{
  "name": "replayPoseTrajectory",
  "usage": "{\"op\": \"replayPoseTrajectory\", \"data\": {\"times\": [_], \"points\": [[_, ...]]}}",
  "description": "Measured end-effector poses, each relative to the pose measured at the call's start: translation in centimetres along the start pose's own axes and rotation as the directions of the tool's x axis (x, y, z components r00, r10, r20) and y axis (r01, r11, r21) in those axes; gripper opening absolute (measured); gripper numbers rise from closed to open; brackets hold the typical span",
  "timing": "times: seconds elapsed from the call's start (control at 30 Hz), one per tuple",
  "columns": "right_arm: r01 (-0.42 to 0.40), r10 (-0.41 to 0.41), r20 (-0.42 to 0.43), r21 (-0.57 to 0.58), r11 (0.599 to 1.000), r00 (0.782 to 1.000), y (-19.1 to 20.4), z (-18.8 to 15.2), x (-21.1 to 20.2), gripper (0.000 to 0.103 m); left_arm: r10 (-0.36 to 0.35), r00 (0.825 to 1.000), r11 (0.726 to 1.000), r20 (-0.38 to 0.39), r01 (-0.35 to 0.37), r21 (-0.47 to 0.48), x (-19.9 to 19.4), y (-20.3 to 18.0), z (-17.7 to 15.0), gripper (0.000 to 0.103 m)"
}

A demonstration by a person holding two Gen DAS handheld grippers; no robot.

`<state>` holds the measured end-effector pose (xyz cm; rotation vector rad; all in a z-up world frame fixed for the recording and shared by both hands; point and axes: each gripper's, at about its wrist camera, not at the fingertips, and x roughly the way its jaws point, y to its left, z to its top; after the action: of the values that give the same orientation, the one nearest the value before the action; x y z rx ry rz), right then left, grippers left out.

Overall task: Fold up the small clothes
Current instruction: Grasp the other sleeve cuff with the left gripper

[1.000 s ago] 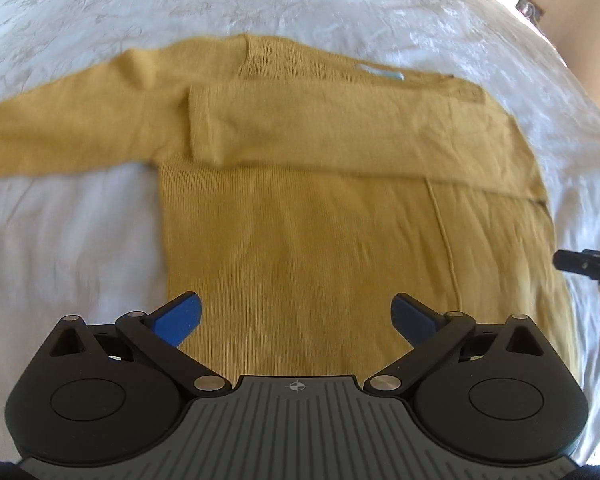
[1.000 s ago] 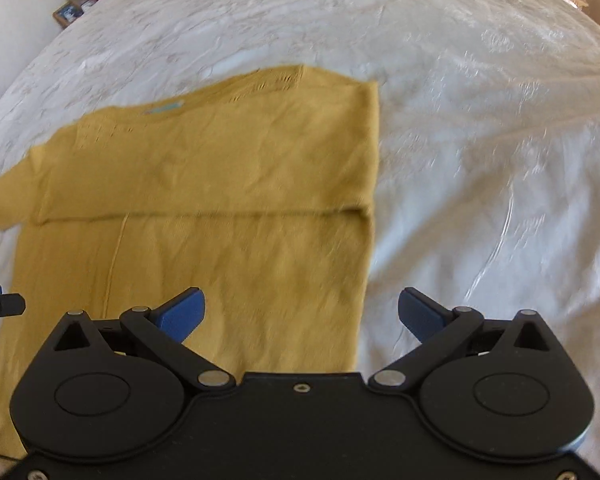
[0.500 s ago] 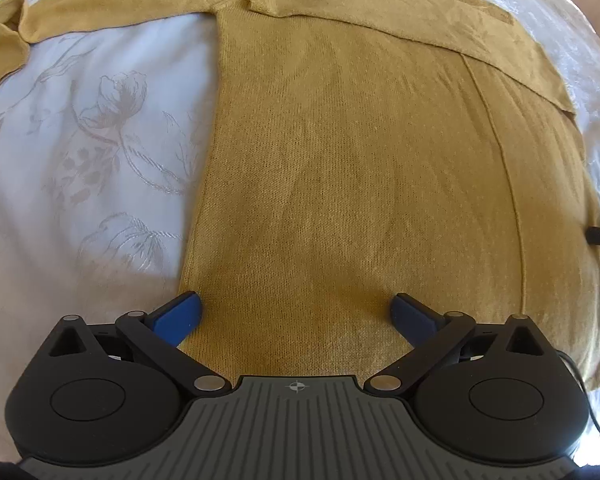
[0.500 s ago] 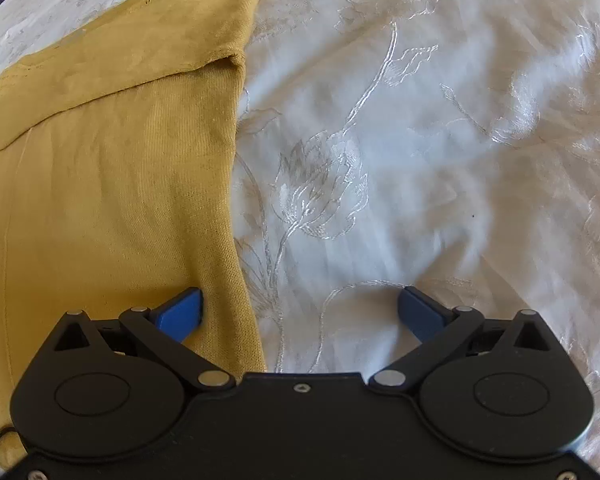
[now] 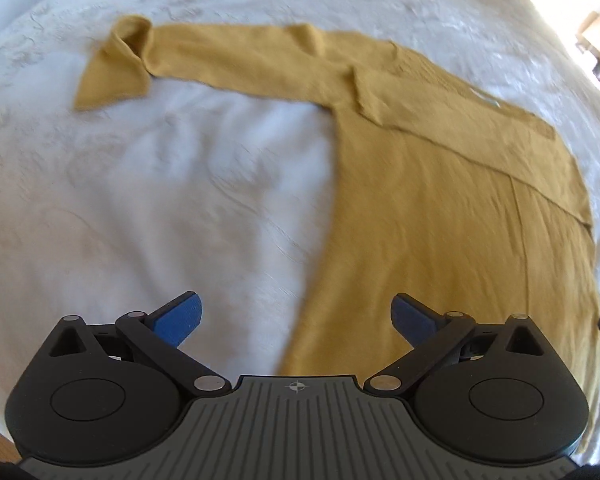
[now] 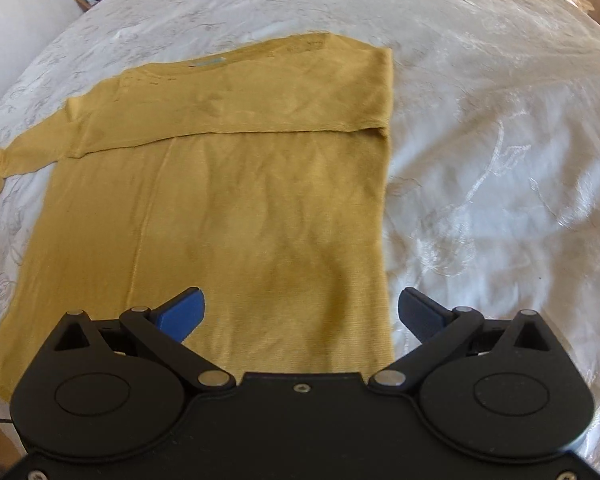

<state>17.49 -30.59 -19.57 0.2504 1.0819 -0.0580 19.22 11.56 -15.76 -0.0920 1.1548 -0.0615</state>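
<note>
While a mustard sweater (image 6: 236, 200) lies flat on the white bedspread (image 6: 500, 160), right sleeve folded across the chest | left sleeve (image 5: 204, 56) stretched out, cuff crumpled | left gripper (image 5: 296, 316) and right gripper (image 6: 300, 312) both spread, empty | advice: pinch cuff, flatten, fold inward.

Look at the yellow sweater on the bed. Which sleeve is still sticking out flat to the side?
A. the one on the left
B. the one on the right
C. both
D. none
A: the left sleeve stretches out over the white bedspread, while the other one is already folded across the sweater.
</note>
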Motion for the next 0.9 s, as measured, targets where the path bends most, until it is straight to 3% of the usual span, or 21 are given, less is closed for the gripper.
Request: {"op": "replayPoseTrajectory", "data": {"times": [0.4,0.67,0.83,0.9], "points": [[-0.02,0.021,-0.062,0.013,1.0,0.998,10.9,0.6,1.7,0.102,0.005,0.997,0.991,0.072,0.004,-0.131,1.2,12.4,7.9,0.103],[0.004,-0.003,-0.068,0.02,1.0,0.998,17.3,2.3,3.2,0.102,0.028,0.997,0.99,0.076,-0.017,-0.141,3.7,19.9,12.6,0.103],[0.007,-0.008,-0.09,-0.006,1.0,0.996,20.0,3.0,3.9,0.102,-0.002,0.998,0.995,0.062,0.008,-0.097,5.9,21.0,14.6,0.101],[0.011,-0.014,-0.103,-0.03,0.999,0.995,21.0,3.3,4.2,0.102,-0.012,0.999,0.998,0.05,0.016,-0.068,6.8,20.9,15.0,0.086]]}}
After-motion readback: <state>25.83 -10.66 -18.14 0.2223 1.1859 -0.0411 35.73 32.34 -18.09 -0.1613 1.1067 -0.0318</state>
